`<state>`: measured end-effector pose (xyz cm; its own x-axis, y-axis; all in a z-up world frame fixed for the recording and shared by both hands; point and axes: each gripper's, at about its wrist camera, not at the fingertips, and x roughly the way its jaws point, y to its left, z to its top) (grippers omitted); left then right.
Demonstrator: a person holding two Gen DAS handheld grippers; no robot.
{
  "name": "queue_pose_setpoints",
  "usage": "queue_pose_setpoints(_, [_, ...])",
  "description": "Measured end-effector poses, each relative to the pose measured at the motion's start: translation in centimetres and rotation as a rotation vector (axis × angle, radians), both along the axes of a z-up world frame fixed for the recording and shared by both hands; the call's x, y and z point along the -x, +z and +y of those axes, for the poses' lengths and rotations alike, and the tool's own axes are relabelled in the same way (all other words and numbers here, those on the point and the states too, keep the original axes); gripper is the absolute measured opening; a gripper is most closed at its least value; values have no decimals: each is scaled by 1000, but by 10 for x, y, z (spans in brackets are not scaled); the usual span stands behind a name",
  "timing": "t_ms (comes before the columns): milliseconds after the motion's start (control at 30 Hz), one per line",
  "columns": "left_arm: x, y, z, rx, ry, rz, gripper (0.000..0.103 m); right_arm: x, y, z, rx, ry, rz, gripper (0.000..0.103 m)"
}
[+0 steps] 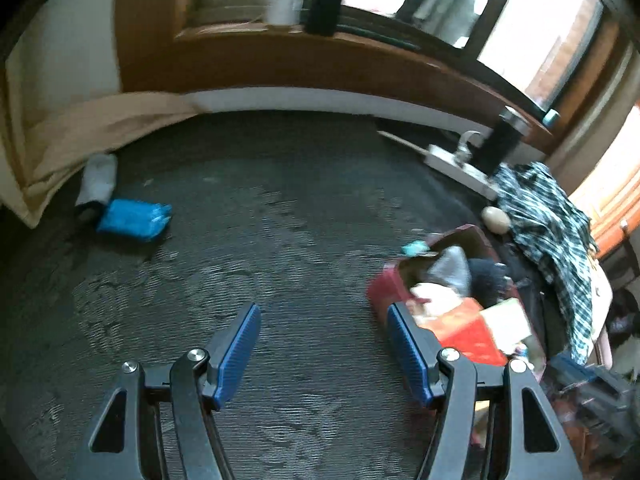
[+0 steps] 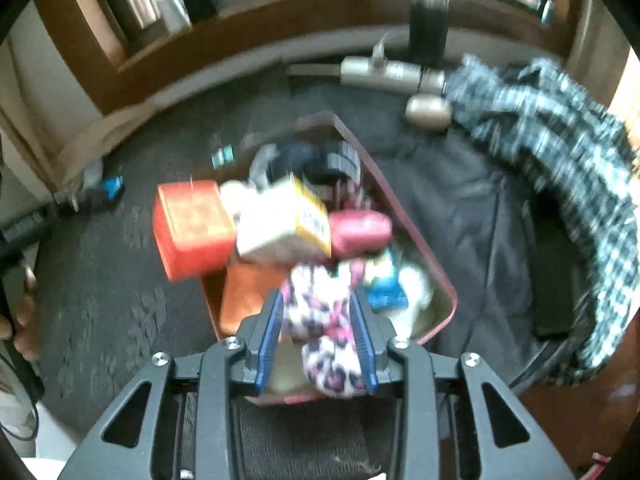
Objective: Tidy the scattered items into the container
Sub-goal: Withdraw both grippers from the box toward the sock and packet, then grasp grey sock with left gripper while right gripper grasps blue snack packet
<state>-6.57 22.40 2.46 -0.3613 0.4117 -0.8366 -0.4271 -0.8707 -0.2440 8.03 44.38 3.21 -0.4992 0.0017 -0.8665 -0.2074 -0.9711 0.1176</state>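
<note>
A red container (image 2: 404,216) on the dark carpet is piled with items: a red box (image 2: 192,228), a white and yellow box (image 2: 280,224), a pink case (image 2: 360,230) and dark socks. My right gripper (image 2: 318,312) is shut on a pink and white patterned cloth (image 2: 320,320) just above the container's near end. My left gripper (image 1: 322,344) is open and empty above bare carpet, left of the container (image 1: 380,292). A blue packet (image 1: 134,220) and a grey sock (image 1: 98,182) lie far left. A small teal item (image 1: 414,248) lies beside the container.
A plaid shirt (image 1: 548,232) lies on a dark bag (image 2: 468,216) right of the container. A white power strip (image 1: 456,166), a black flask (image 1: 500,144) and a beige oval object (image 1: 496,218) sit by the wall. A curtain (image 1: 80,136) hangs at left.
</note>
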Motion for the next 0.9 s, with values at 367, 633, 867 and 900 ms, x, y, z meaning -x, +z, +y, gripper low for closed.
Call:
queue_pose_setpoints(367, [58,-20,-105,4,187,-43,67,62,8,-89,38,135,48,38])
queue_pose_setpoints(633, [108,-33,-176,11,327,-59,67,114,-15,-167,71,291,12,56])
queue_pose_setpoints(867, [153,-45,-192,14,342,-63,67,158,-37,-229,89,410,-28,62])
queue_pose_setpoints(900, [158,-47,-192,14,341,-67,67,164,-41,-235,86,422,-36,62])
